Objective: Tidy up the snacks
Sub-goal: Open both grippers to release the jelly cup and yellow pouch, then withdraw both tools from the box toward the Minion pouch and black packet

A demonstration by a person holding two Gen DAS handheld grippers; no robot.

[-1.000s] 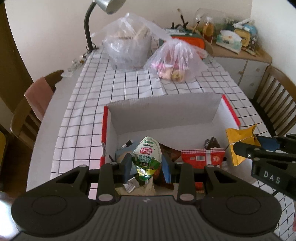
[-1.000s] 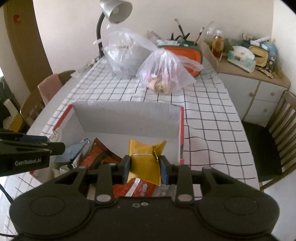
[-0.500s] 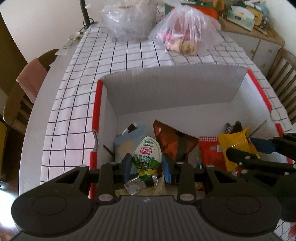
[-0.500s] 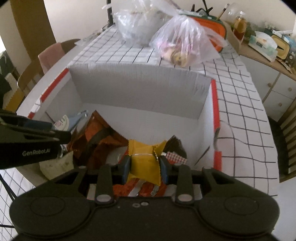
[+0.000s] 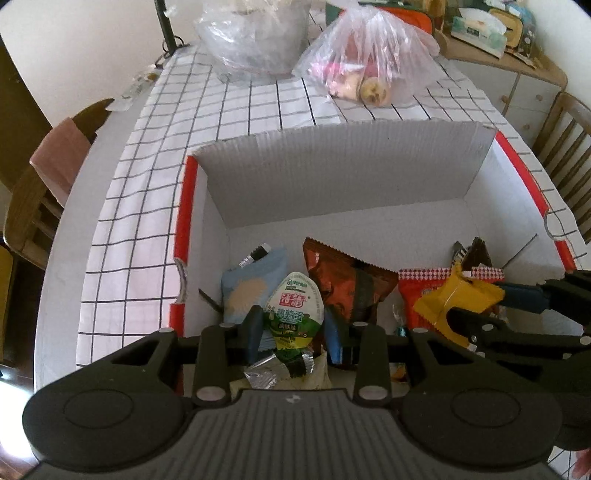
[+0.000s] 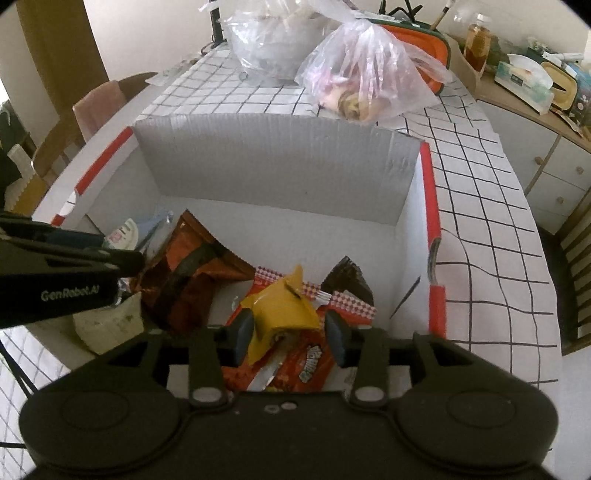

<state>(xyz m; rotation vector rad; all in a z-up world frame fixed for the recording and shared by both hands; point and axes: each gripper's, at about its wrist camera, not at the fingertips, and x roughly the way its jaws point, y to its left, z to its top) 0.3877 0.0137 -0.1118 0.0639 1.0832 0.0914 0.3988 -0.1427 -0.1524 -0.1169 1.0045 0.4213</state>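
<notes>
A white cardboard box with red rims (image 5: 369, 173) (image 6: 273, 173) stands on the checked tablecloth and holds several snack packs. My left gripper (image 5: 293, 328) is inside the box, its jaws spread around a green and white egg snack pack (image 5: 295, 314) that seems loose between them. My right gripper (image 6: 288, 332) is open, and a yellow snack packet (image 6: 284, 306) (image 5: 454, 302) lies tilted between its parted fingers, on a red pack (image 6: 306, 362). A brown-orange pack (image 5: 343, 280) (image 6: 184, 273) and a pale blue pack (image 5: 251, 280) lie in the box.
Two clear plastic bags (image 5: 369, 62) (image 5: 255, 37) sit on the table beyond the box. A lamp stem (image 5: 166, 26) stands at the far left. Wooden chairs (image 5: 48, 184) (image 5: 569, 147) flank the table. A cluttered sideboard (image 6: 535, 88) is at the right.
Both grippers have dropped down into the box. The right gripper's jaws have opened and the yellow packet has tipped over. The left gripper's jaws have also widened around the egg pack.
</notes>
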